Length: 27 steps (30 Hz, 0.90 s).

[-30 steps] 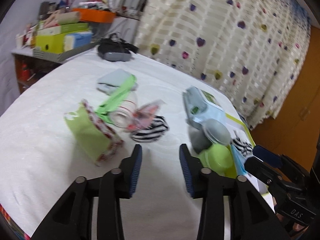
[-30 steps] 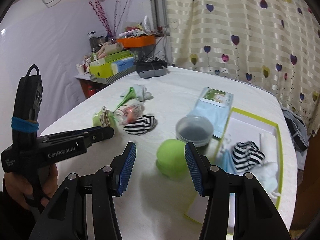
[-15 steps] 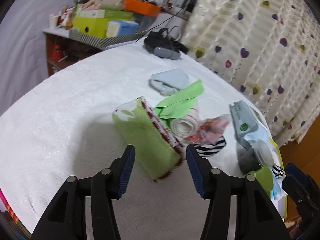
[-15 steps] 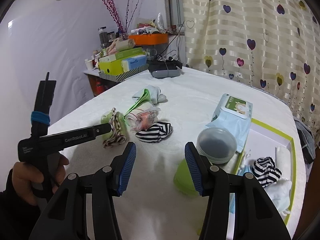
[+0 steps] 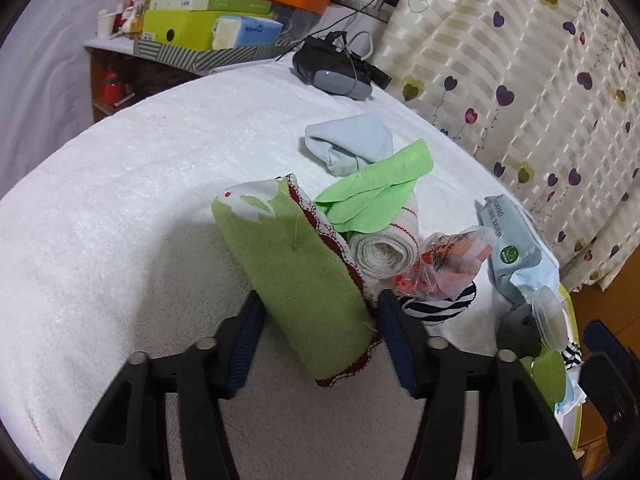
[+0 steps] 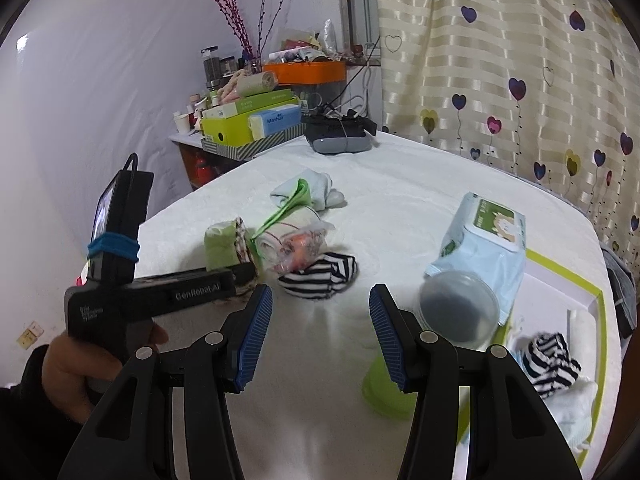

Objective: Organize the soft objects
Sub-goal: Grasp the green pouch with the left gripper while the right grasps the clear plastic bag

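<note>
Centre frame, left wrist view: your left gripper (image 5: 320,344) straddles the green pouch (image 5: 298,276), jaws just closing but not yet pressing. Soft, light, squashy — grip its lower body. Right gripper (image 6: 320,336) spread, empty.

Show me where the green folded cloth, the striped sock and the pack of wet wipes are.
green folded cloth (image 5: 296,280): left wrist view, middle of its broad green face.
striped sock (image 6: 320,276): right wrist view, centre of the black-and-white bundle.
pack of wet wipes (image 6: 486,240): right wrist view, its pale blue wrapper.
</note>
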### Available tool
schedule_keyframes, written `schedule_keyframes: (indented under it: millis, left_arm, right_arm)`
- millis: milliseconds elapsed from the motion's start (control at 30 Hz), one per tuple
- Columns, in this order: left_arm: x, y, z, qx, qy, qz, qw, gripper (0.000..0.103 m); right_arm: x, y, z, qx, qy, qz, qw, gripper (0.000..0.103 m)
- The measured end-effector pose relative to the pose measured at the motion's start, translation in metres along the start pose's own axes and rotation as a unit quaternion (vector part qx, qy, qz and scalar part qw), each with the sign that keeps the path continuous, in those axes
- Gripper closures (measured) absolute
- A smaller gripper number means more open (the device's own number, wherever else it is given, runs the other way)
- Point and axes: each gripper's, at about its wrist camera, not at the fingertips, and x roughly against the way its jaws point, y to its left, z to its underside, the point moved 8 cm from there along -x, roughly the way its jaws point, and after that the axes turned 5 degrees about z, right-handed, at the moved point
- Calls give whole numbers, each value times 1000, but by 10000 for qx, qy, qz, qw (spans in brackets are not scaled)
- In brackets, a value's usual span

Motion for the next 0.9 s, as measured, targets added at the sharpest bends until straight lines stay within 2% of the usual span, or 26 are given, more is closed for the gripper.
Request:
schedule_keyframes:
  millis: [33, 67, 167, 533, 767, 900]
  left_arm:
    - [1, 2, -1, -12, -35, -11, 10000, 68]
    - [2, 3, -1, -22, -63, -22, 10000, 73]
    - [7, 4, -2, 3, -101, 117, 9999, 79]
    - [21, 15, 1, 81, -159, 294, 9994, 80]
    - [23, 18, -3, 68, -187, 406, 9990, 80]
    - [25, 16, -5, 38, -216, 484, 9986, 80]
  right_arm:
    - [-2, 1, -1, 13, 9, 2, 10000, 51]
    - [-6, 4, -3, 30, 24, -6, 10000, 51]
    - [-18, 10, -6, 64, 101, -41, 9999, 51]
    - [-69, 23, -17, -99, 503, -77, 9987, 51]
    - [-102, 17, -18, -420, 762, 93, 9962, 51]
    - [-110, 17, -19, -495, 792, 26, 9956, 71]
